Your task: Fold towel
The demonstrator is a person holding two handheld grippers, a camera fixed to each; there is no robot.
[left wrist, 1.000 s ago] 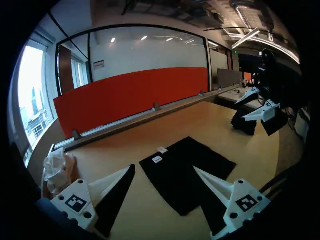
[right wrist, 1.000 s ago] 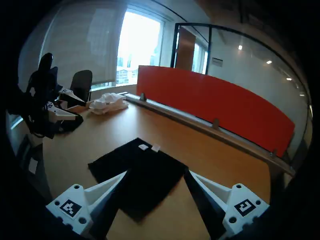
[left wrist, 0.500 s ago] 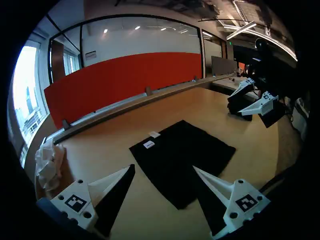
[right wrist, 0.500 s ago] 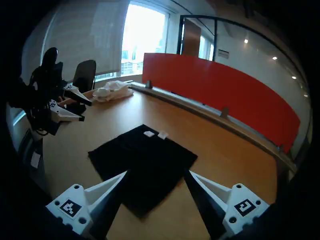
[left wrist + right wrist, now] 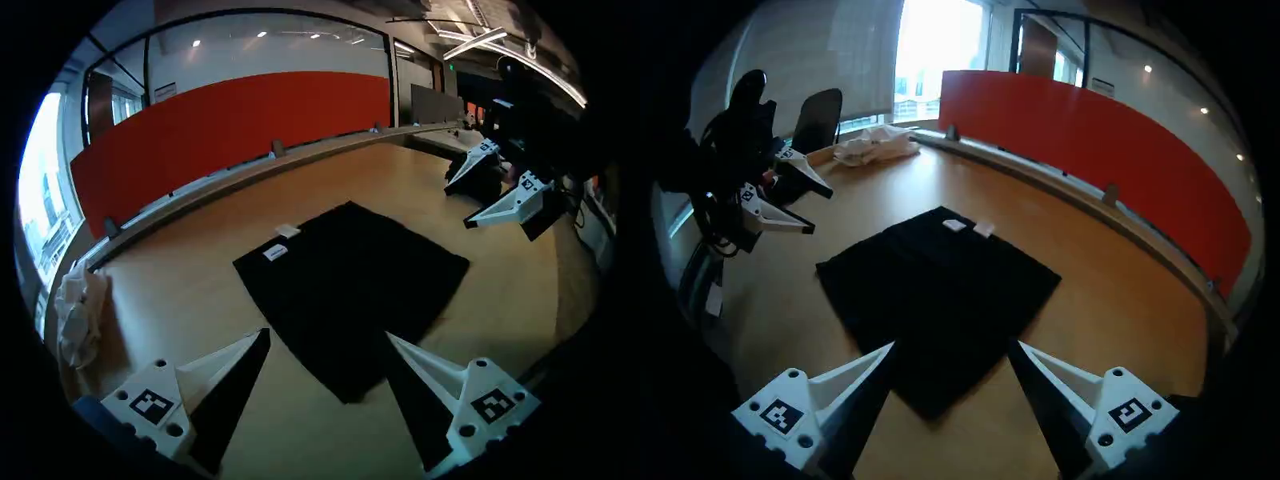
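Towel (image 5: 352, 272) position: the black towel is laid flat on the bench (image 5: 184, 264), and one corner points into the gap between the jaws of the left gripper (image 5: 326, 334). In the right gripper view, another corner of the towel (image 5: 936, 288) points between the jaws of the right gripper (image 5: 952, 344). Two white labels (image 5: 274, 253) are seen at the edge beyond the jaws. A heap of white cloth (image 5: 76, 308) lies well apart from the towel, far out to the left of the left jaws.

Jaw state: both pairs of jaws are spread wide and nothing is grasped. No contact with the towel is seen.

Step in hand (judged): the approach to the first grasp. The two near corners appear to share one edge, the edge opposite the labels.

Recommended procedure:
- Each gripper is lowered until its corner lies centred between the jaws.
- One finger is slid flat along the bench under the cloth, so that the full thickness is taken. How many layers are present cannot be told.
- The jaws are closed only once the corner is well inside them.
- Both corners are raised together and level, so that the edge is kept taut and is carried squarely toward the labels.
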